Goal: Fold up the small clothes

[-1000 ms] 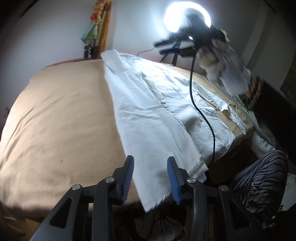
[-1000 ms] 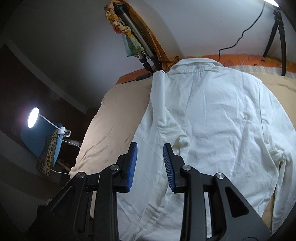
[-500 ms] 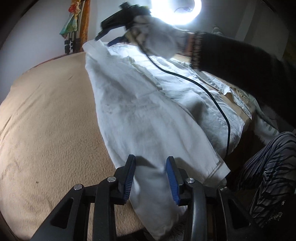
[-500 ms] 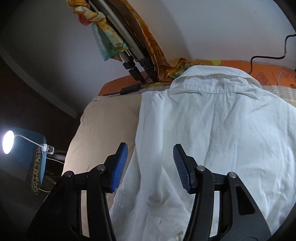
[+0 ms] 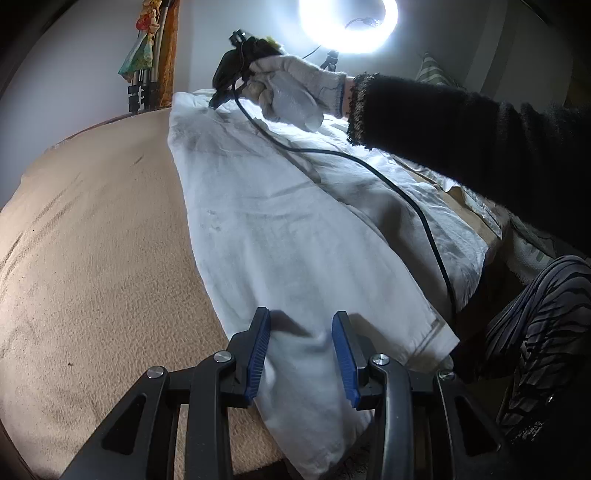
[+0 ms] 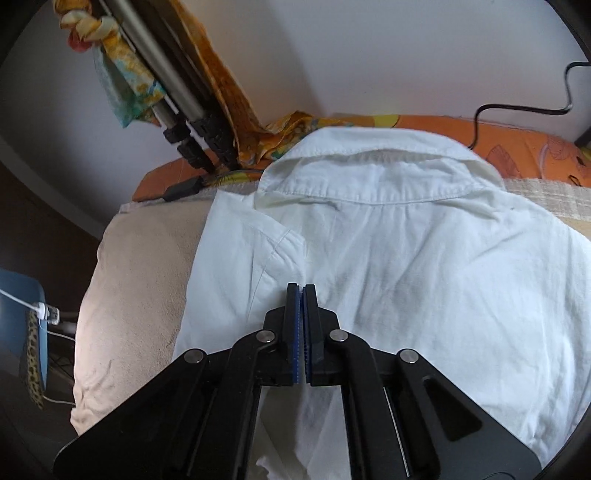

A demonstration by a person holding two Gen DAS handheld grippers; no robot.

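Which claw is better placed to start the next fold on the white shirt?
Right. The right claw is shut on the white shirt near the shoulder, below the collar. The left claw is open, straddling the hem end, gripping nothing.

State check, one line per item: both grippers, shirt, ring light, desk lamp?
left gripper: open, fingers straddling the shirt hem
right gripper: shut on the shirt's shoulder area
white shirt: spread back-up on the bed, left side folded over
ring light: on
desk lamp: on
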